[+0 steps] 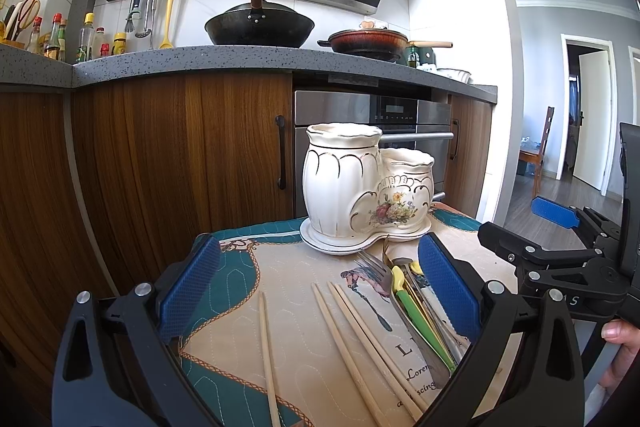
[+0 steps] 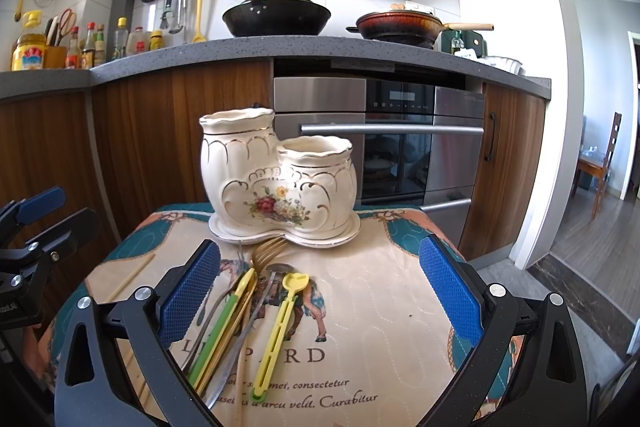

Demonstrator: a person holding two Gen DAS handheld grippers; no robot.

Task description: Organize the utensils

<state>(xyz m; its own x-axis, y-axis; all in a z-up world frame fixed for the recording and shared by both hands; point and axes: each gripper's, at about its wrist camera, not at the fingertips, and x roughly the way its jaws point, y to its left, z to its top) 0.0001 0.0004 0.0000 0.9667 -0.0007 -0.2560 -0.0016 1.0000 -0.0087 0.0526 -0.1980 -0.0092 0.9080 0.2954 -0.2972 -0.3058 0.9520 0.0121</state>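
Fingers of the left gripper (image 1: 318, 285) and right gripper (image 2: 319, 285) stand apart, empty. Utensils (image 2: 248, 319) lie heaped at six o'clock of the ceramic holder (image 2: 280, 179); grabbing one risks dragging its neighbours or nudging the holder.

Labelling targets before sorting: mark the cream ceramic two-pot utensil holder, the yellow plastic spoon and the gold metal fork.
Cream ceramic two-pot utensil holder (image 2: 240, 167): right wrist view, taller pot's front wall.
Yellow plastic spoon (image 2: 276, 331): right wrist view, mid-handle.
Gold metal fork (image 2: 269, 251): right wrist view, tines.
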